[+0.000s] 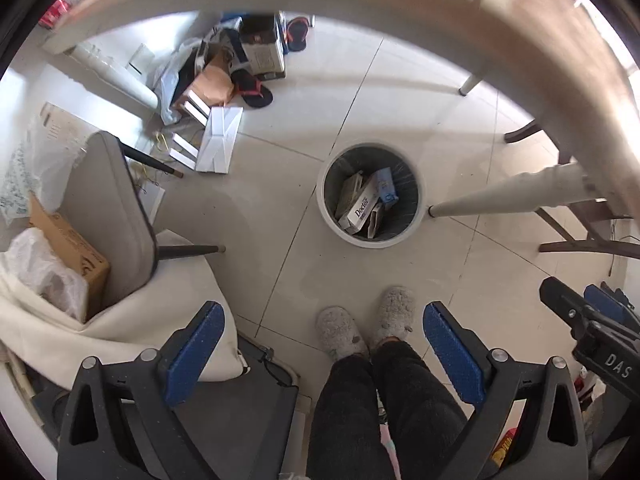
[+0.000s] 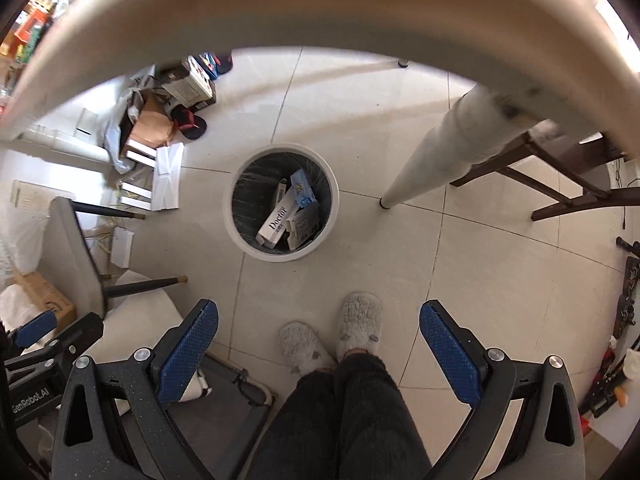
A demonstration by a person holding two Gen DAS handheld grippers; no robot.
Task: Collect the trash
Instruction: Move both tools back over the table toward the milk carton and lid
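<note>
Both views look straight down at a glossy floor (image 1: 400, 92) of pale square tiles with thin dark seams. On it stands a round bin (image 1: 370, 196), white-rimmed and lined with a crinkled dark bag. Inside lie flattened cartons: a white box (image 1: 362, 210) printed "Doctor", a light blue packet (image 1: 386, 186), and more card beneath that is hard to make out.

The left tongs (image 1: 324, 344) are spread wide with nothing between them, their blue pads ribbed and mounted on matte dark-grey arms. The right tongs (image 2: 319, 340) are likewise released and empty.

Between the pads stand two fluffy grey slippers (image 2: 332, 340) under dark trouser legs. A pale curved tabletop (image 2: 320, 4) fills the upper edge, blurred, with a cream tapered leg (image 2: 432, 160) reaching the floor just beside the bin.

Further off is a heap of loose paper, brown card and boxes (image 1: 224, 80), partly hidden by the tabletop. A grey padded chair (image 1: 112, 216) on thin dark legs is cut off at the left.
</note>
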